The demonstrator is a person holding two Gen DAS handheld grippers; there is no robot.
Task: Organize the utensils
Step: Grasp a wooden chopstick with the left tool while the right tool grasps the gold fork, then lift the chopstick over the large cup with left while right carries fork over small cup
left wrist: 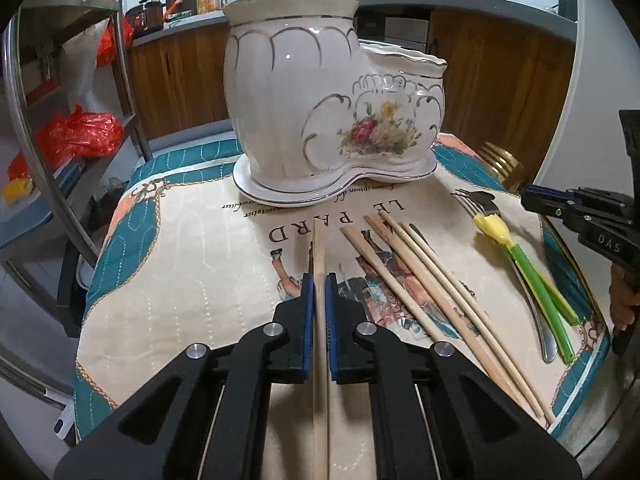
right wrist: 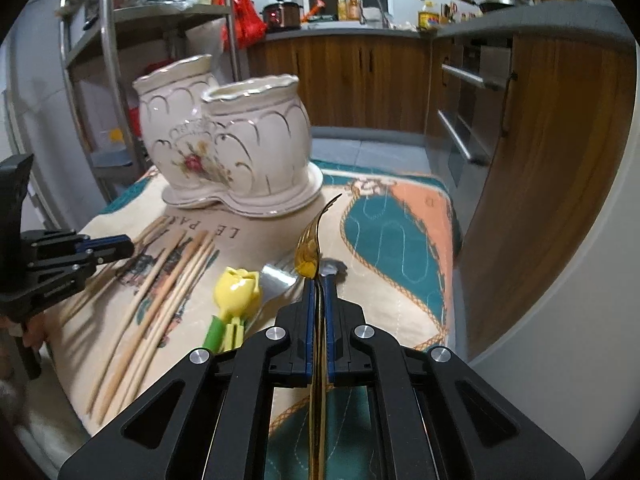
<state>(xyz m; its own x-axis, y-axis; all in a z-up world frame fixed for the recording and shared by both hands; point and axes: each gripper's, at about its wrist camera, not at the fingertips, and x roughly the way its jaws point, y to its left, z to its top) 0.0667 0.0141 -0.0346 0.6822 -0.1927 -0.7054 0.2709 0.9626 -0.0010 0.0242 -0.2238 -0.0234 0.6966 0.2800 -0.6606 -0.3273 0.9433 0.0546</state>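
Observation:
A white ceramic two-pot utensil holder (left wrist: 316, 108) with a flower print stands on its saucer at the far side of the table; it also shows in the right wrist view (right wrist: 240, 144). My left gripper (left wrist: 319, 280) is shut on one wooden chopstick (left wrist: 319, 248) that points toward the holder. Three more chopsticks (left wrist: 416, 276) lie to its right. My right gripper (right wrist: 319, 278) is shut on a gold fork (right wrist: 310, 248), tines raised toward the holder. A silver fork (left wrist: 480, 208) and a yellow tulip-shaped piece with a green stem (left wrist: 524, 264) lie at the right.
The table has a quilted cloth (left wrist: 180, 248) with teal and peach border. A metal shelf rack (left wrist: 68, 92) with red bags stands left. Wooden kitchen cabinets (right wrist: 540, 168) stand behind and to the right. The right gripper (left wrist: 532, 200) shows at the left wrist view's edge.

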